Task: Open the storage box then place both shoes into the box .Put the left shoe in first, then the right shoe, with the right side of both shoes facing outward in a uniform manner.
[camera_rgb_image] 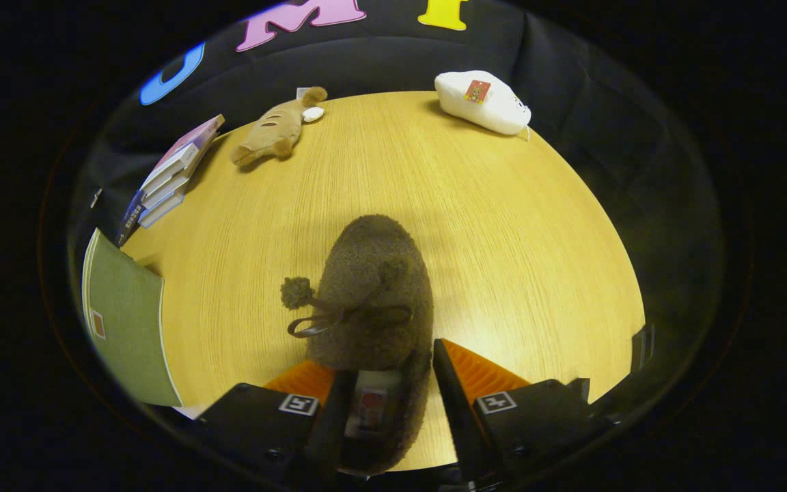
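Straddling the heel of a fuzzy brown shoe (373,287) on the wooden counter (503,225), my tongs (383,383) stand apart without clear grip, its toe pointing far toward a plush toy (274,130), white pouch (482,101) and stacked books (171,174) at left.

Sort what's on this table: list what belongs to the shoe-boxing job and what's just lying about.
Job:
- brown fuzzy shoe, heel between the claw fingers; whether they press it, I cannot tell

Lying about:
- plush fish toy
- white plush pouch
- stack of books
- green book
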